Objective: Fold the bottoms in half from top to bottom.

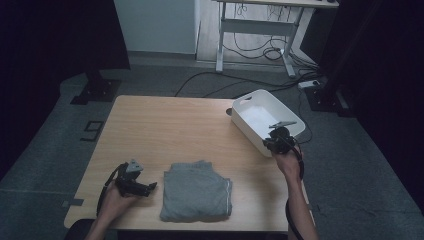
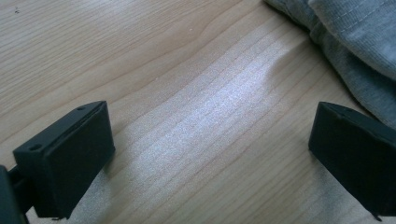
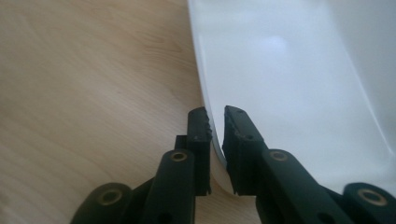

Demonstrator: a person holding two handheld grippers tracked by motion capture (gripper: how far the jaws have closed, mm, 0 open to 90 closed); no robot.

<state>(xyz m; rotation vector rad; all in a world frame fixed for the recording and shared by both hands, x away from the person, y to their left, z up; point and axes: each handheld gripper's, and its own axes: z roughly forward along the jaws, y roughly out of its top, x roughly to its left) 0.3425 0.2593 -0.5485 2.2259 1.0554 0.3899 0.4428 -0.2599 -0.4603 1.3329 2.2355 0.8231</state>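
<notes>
Right gripper view shows the white plastic bin (image 3: 299,70) with its thin rim pinched between the jaws of the right gripper (image 3: 217,122), a hold on the near wall that looks meant for dragging or steadying the bin. High view places it at the wooden table's (image 1: 165,125) right edge. Nearer the person lies a folded grey garment (image 1: 197,192), perhaps bound for the bin. The left gripper (image 1: 150,187) rests just beside the garment, jaws wide and empty.
</notes>
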